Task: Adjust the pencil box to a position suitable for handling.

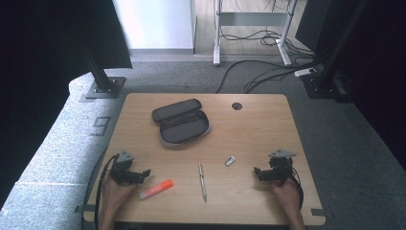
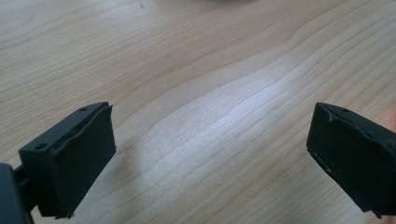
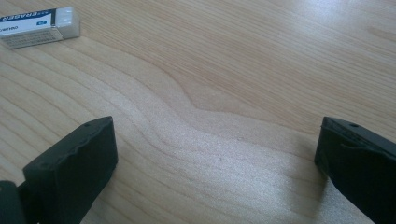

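Desk [image 1: 258, 129]: one. On it, one grey zip case [image 1: 182, 122], lying open. One orange highlighter [image 1: 156, 189]. One silver pen [image 1: 203, 181]. One small eraser [image 1: 231, 161], white with a printed sleeve. Two hand-held grippers: left gripper [image 1: 143, 173], right gripper [image 1: 257, 171], one per hand, each with two black fingers [image 2: 70, 158].

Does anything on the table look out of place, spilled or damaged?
Nothing stands out. The pencil case lies open near the far edge; the orange highlighter, pen and eraser lie loose and apart on the table, none visibly damaged.
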Demonstrator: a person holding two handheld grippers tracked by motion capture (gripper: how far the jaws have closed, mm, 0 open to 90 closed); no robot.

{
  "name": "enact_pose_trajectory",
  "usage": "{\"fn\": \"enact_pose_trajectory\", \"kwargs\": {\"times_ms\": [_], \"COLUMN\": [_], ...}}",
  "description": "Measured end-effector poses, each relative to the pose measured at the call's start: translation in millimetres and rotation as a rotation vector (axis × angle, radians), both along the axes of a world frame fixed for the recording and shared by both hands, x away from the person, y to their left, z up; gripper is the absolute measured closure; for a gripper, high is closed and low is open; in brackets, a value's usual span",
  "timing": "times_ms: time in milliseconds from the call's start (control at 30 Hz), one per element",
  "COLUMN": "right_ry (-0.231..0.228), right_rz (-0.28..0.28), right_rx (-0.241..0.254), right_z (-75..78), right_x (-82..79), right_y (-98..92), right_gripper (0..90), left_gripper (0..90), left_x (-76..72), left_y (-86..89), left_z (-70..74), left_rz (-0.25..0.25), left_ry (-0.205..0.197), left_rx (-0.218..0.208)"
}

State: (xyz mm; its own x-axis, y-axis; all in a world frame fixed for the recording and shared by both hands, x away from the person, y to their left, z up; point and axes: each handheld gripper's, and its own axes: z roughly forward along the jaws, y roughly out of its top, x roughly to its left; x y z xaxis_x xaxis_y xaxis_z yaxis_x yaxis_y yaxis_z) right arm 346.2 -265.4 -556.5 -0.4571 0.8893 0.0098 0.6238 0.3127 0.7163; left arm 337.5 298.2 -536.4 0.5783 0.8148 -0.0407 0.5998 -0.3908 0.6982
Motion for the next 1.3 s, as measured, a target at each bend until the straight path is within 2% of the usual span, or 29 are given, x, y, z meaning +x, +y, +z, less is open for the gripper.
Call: {"fn": "enact_pose_trajectory", "kwargs": {"times_ms": [233, 267, 433, 567, 733, 767, 867, 1300], "right_ry": [0.0, 0.0, 0.0, 0.0, 0.0, 0.0, 0.0, 0.0], "right_rz": [0.0, 0.0, 0.0, 0.0, 0.0, 0.0, 0.0, 0.0], "right_rx": [0.0, 0.0, 0.0, 0.0, 0.0, 0.0, 0.0, 0.0], "right_z": [0.0, 0.0, 0.0, 0.0, 0.0, 0.0, 0.0, 0.0], "right_x": [0.0, 0.0, 0.0, 0.0, 0.0, 0.0, 0.0, 0.0], "right_y": [0.0, 0.0, 0.0, 0.0, 0.0, 0.0, 0.0, 0.0], "right_gripper": [0.0, 0.0, 0.0, 0.0, 0.0, 0.0, 0.0, 0.0], "left_gripper": [2.1, 2.2, 3.3, 5.4, 10.7, 11.4, 13.7, 20.9], "left_x": [2.9, 4.6, 9.8, 16.6, 31.7, 31.7, 43.0, 78.8], "left_y": [-4.8, -8.5, -16.8, -28.5, -44.0, -44.0, -55.9, -90.5], "left_z": [11.3, 15.5, 25.1, 38.2, 50.0, 50.0, 56.6, 68.8], "left_rz": [-0.037, -0.051, -0.071, -0.11, -0.176, -0.176, -0.185, -0.282], "left_ry": [0.003, 0.003, -0.005, -0.022, -0.01, -0.01, -0.017, 0.014], "left_rx": [-0.016, 0.0, 0.007, 0.019, -0.008, -0.008, 0.023, 0.022]}}
